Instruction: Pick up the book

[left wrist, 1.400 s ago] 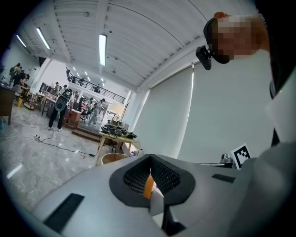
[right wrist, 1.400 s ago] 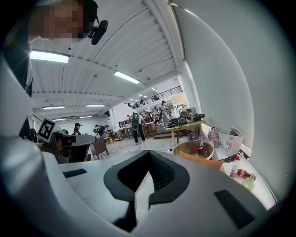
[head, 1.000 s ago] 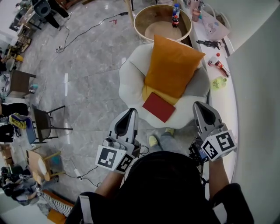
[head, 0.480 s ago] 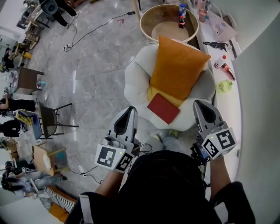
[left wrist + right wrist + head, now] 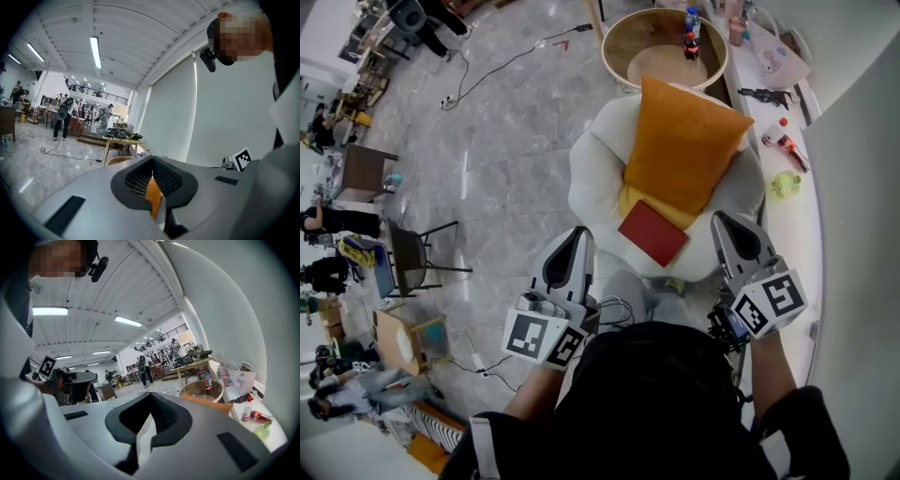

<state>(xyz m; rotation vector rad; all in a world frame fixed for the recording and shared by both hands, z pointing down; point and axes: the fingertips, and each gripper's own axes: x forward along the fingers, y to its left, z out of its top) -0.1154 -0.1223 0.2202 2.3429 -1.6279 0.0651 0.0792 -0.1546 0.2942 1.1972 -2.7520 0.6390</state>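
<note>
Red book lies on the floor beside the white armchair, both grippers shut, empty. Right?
Wrong on the floor: the head view shows the red book on the white armchair, in front of the orange cushion. Left gripper and right gripper are shut and empty.

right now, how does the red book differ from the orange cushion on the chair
Colour: the book is dark red, the cushion is orange.
Size: the book is much smaller than the cushion.
Shape: the book looks thin and flat, the cushion plump.
Pose: the book lies at the front of the seat, while the cushion appears propped toward the back.
Both are roughly four-cornered and sit on the white chair.
</note>
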